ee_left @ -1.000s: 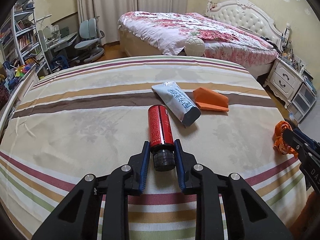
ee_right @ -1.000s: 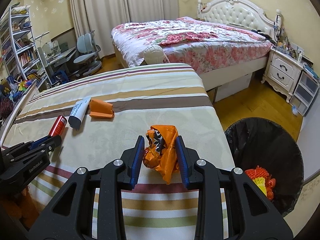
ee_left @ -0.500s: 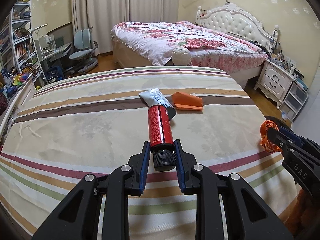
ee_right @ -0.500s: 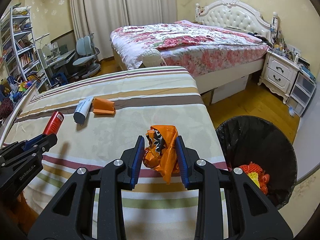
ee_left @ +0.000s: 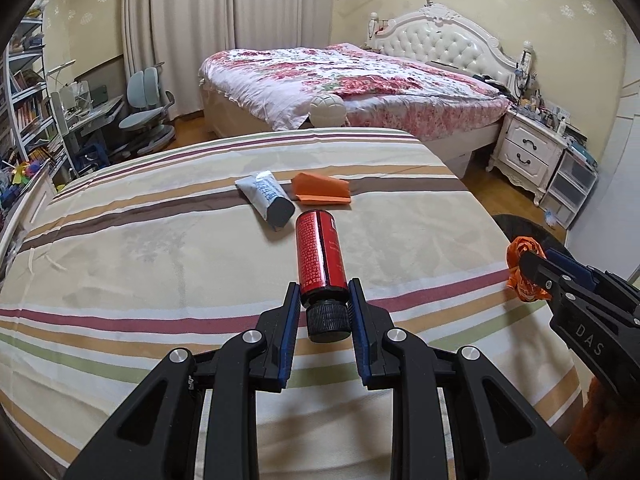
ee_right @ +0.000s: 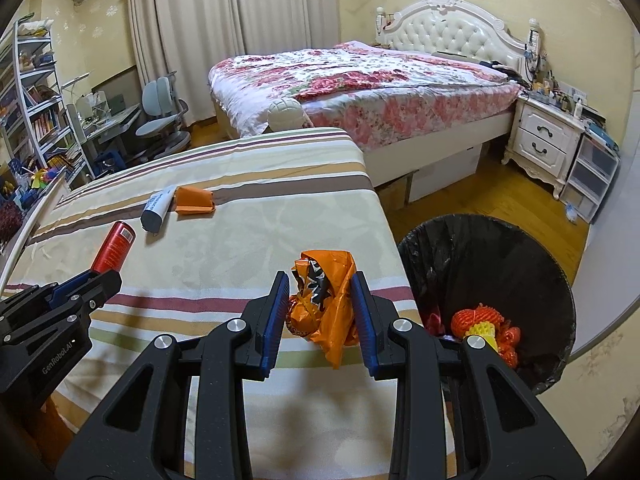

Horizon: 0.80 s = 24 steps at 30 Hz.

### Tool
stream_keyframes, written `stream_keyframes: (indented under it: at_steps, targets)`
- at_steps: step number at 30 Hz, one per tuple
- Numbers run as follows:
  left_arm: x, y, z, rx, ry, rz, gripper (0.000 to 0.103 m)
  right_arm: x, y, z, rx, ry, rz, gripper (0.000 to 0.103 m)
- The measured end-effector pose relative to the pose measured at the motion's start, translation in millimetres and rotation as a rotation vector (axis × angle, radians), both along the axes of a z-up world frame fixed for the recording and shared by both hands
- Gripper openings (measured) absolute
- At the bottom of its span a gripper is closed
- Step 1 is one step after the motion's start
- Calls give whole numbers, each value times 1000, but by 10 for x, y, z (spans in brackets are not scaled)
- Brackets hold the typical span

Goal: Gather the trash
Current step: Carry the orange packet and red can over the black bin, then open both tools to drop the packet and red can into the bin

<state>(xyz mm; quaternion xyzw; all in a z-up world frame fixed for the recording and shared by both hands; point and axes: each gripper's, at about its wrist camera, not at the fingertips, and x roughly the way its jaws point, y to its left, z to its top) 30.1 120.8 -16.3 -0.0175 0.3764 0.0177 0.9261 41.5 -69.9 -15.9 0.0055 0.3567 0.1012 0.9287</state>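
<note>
My left gripper (ee_left: 323,296) is shut on a red bottle with a black cap (ee_left: 320,256) and holds it above the striped bed (ee_left: 160,240). The bottle also shows in the right wrist view (ee_right: 113,246), held by the left gripper (ee_right: 100,276). My right gripper (ee_right: 320,288) is shut on a crumpled orange wrapper (ee_right: 324,300), held over the bed's right edge; the wrapper also shows in the left wrist view (ee_left: 524,264). A black-lined trash bin (ee_right: 488,248) with orange and yellow trash stands on the floor to the right. A grey-white tube (ee_left: 264,196) and orange paper (ee_left: 320,188) lie on the bed.
A second bed with a floral cover (ee_right: 360,80) stands behind. A white nightstand (ee_right: 548,140) and plastic drawers (ee_right: 592,176) are at the right. A desk, chair (ee_right: 160,120) and bookshelf (ee_right: 28,100) are at the left. Wooden floor lies between beds.
Both grippers have risen and drawn back from the bed with their loads. The red bottle is lifted off the cover. The trash bin shows more fully in the right wrist view.
</note>
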Motion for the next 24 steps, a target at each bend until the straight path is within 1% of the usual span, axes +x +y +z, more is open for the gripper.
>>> stream_keyframes:
  at_steps: [14, 24]
  targets:
    - [15, -565, -22, 5, -15, -132, 25, -119, -490, -28, -9, 2, -111, 31]
    - [122, -1079, 10, 19, -32, -222, 25, -73, -905, -36, 5, 0, -191, 31]
